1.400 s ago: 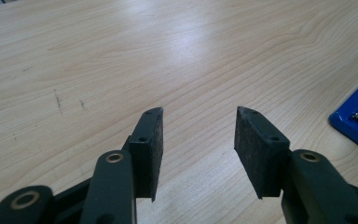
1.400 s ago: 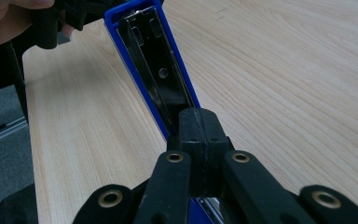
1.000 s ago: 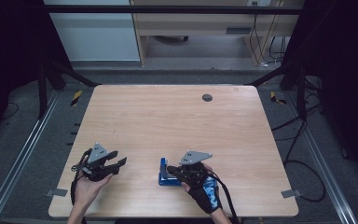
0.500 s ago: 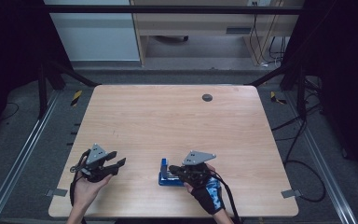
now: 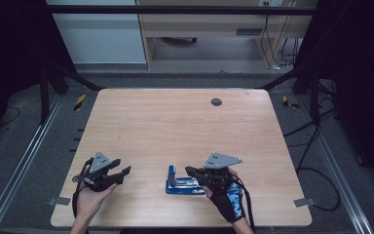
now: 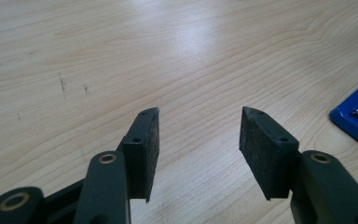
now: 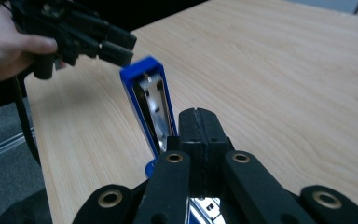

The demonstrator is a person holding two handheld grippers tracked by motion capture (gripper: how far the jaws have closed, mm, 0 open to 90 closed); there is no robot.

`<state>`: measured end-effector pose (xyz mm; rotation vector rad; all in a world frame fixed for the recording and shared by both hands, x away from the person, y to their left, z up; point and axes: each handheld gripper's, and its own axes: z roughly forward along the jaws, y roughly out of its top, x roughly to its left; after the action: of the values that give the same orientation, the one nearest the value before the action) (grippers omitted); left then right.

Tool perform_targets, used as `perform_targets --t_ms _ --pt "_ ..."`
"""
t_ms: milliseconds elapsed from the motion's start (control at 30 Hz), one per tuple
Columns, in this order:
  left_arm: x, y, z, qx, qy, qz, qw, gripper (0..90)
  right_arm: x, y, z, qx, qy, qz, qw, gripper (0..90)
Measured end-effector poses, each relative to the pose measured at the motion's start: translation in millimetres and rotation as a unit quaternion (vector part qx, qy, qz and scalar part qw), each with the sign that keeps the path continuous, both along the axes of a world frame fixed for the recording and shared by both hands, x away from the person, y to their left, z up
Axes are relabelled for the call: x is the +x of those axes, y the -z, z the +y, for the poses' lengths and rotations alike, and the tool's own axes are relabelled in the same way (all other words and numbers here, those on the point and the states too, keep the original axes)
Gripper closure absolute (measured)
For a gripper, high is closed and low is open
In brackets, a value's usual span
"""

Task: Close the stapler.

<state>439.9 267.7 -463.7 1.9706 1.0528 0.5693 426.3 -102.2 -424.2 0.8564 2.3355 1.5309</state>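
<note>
Over the last second my right gripper (image 5: 190, 171) has slid a little toward my right along the blue stapler (image 5: 182, 184), while the stapler itself has stayed where it was, near the front edge of the wooden table (image 5: 175, 122), between my two hands. My left gripper (image 5: 122, 171) has hardly moved. I take that to mean I am adjusting my position over the stapler rather than carrying it anywhere yet.

In the right gripper view my right gripper (image 7: 197, 112) has its jaws pressed fully together, pad against pad, with nothing visible between them. The stapler (image 7: 147, 100) lies open just beyond and beneath the tips, its blue body framing the bright metal magazine. I cannot tell whether the closed tips rest on it or hang just above it.

My left gripper (image 6: 198, 127) is spread wide, its pads well apart and empty, with bare wood showing between them. It hovers over the table to the left of the stapler, and a blue corner of the stapler (image 6: 356, 122) shows at the right edge of the left gripper view.
</note>
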Motion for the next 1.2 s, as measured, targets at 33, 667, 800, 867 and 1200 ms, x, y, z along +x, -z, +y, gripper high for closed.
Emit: perform_targets --t_ms 33,667,800,867,1200 --pt "-0.3 0.2 0.6 0.000 -0.002 -0.001 1.0000 47.8 -0.2 -3.4 0.5 0.002 -0.002 -0.004 1.0000 90.0" --pt "-2.0 5.2 2.2 -0.004 -0.011 0.004 0.9999 46.7 3.5 -23.4 59.6 -0.009 -0.049 -0.017 0.9986 90.0" --pt "-2.3 5.3 2.1 -0.006 -0.012 0.004 0.9999 46.4 4.9 -19.4 60.9 -0.017 -0.048 -0.013 0.9986 90.0" --pt "-2.3 5.6 2.1 -0.006 -0.013 0.004 0.9999 46.3 4.7 -19.0 58.1 -0.021 -0.046 -0.014 0.9986 90.0" --pt "-1.9 6.5 0.9 -0.005 -0.011 0.008 0.9999 46.1 6.0 -5.4 22.7 -0.032 -0.018 0.001 0.9993 90.0"
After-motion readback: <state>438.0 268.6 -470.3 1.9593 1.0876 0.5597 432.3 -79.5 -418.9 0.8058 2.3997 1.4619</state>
